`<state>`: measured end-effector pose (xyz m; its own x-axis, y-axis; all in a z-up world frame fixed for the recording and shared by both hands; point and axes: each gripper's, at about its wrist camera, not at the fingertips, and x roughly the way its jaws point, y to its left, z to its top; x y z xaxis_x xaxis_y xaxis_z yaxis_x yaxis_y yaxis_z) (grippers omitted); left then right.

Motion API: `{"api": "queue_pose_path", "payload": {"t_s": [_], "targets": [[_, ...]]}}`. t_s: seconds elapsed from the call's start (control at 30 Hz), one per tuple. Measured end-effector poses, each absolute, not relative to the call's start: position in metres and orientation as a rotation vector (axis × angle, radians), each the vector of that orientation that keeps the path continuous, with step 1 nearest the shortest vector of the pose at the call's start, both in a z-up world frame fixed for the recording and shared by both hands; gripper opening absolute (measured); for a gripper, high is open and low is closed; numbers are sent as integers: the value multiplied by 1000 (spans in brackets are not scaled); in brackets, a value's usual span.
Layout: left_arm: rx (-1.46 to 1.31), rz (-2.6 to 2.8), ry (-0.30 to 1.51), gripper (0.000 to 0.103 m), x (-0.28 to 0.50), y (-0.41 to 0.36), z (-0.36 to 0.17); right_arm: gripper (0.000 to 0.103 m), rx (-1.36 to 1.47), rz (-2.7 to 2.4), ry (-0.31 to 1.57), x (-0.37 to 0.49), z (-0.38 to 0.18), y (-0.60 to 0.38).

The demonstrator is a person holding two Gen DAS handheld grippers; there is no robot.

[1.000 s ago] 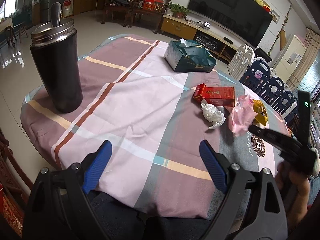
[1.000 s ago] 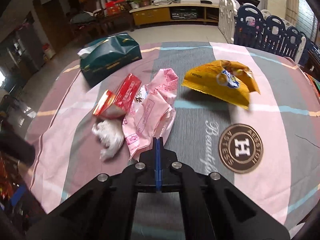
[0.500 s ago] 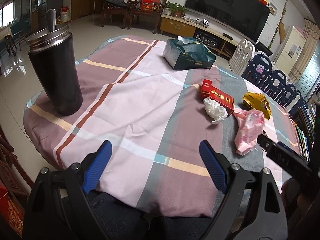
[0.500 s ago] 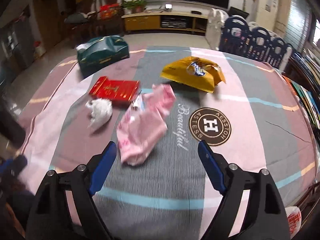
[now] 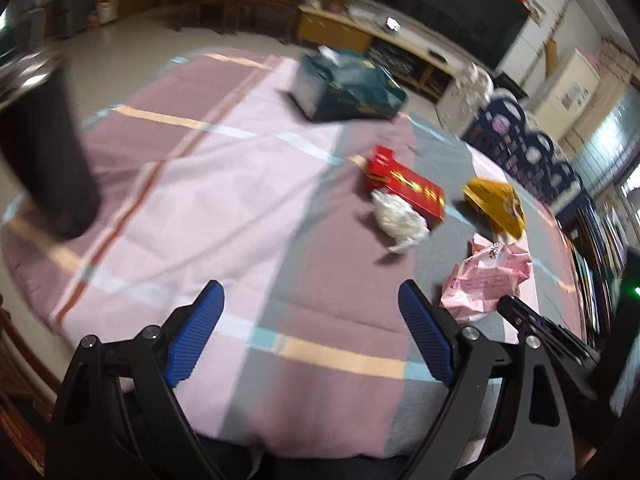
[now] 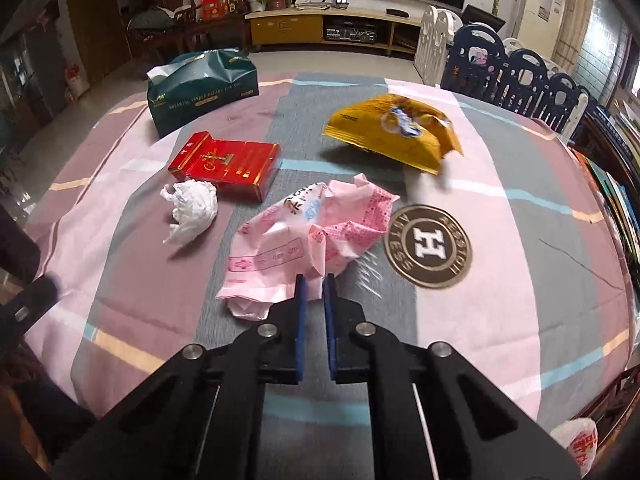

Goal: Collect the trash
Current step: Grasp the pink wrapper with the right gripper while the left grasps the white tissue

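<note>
Half a second ago the right gripper (image 6: 312, 285) stood wide; now its jaws have narrowed to a thin gap, nipping the near fold of the pink wrapper (image 6: 308, 240), which lies toward the table's (image 6: 520, 320) near edge, just beside the round logo. Whether the pinch is secure I cannot tell. The film looks light, limp and slippery, so a bunched fold seems the best hold. The left gripper (image 5: 310, 336) hangs wide open over the near edge, empty.
</note>
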<state>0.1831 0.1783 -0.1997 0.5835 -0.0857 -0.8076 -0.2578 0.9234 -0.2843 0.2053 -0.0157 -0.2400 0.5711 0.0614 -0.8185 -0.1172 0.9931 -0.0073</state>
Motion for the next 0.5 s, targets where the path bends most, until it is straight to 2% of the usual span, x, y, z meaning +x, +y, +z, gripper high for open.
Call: {"api": "queue_pose_path", "payload": {"t_s": [0.13, 0.23, 0.27, 0.3, 0.33, 0.37, 0.4, 0.43, 0.5], "targets": [[-433, -2, 955, 88, 225, 160, -204, 9, -17, 79, 972, 185, -236, -42], [-355, -19, 952, 88, 252, 142, -204, 10, 30, 68, 1017, 174, -239, -60], [-339, -33, 947, 88, 259, 136, -206, 14, 52, 83, 1027, 171, -239, -64], [-328, -46, 947, 88, 266, 130, -210, 27, 65, 99, 1028, 168, -238, -67], [-309, -60, 974, 82, 274, 122, -217, 37, 73, 102, 1024, 165, -236, -69], [-296, -67, 997, 76, 279, 118, -223, 63, 78, 91, 1013, 163, -233, -71], [-285, -71, 1010, 63, 284, 115, -227, 76, 95, 69, 981, 159, -227, -76], [-272, -75, 1020, 46, 288, 111, -233, 76, 114, 53, 957, 157, -223, -80], [-247, -71, 1021, 24, 290, 108, -240, 77, 135, 34, 966, 160, -222, -85]]}}
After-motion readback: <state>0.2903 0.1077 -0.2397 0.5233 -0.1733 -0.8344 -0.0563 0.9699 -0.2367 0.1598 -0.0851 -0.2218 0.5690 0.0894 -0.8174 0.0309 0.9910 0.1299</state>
